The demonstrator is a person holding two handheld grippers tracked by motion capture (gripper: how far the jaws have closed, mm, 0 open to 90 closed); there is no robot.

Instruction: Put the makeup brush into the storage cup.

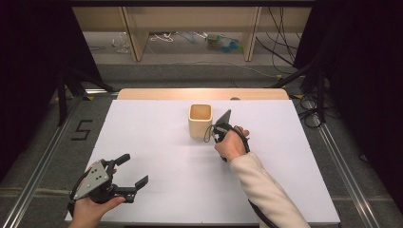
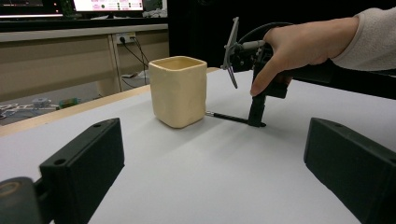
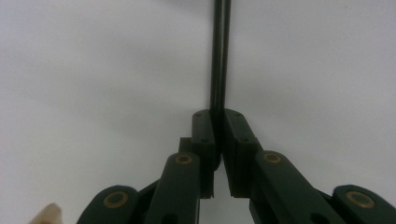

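A cream square cup (image 1: pixel 200 121) stands upright on the white table sheet (image 1: pixel 157 142), a little behind centre. Just right of it a hand (image 1: pixel 233 145) holds my right gripper (image 2: pixel 257 122) pointing down at the table. Its jaws are shut on one end of a thin black pen (image 3: pixel 219 56). The pen (image 2: pixel 229 117) lies flat on the sheet with its far tip close to the foot of the cup (image 2: pixel 179 91). My left gripper (image 1: pixel 134 169) rests near the front left edge, open, with nothing between its jaws.
A wooden strip (image 1: pixel 199 94) borders the table's far edge. Beyond it are the floor, shelf legs and loose cables (image 1: pixel 285 42). Metal rails (image 1: pixel 337 156) run along both sides of the table.
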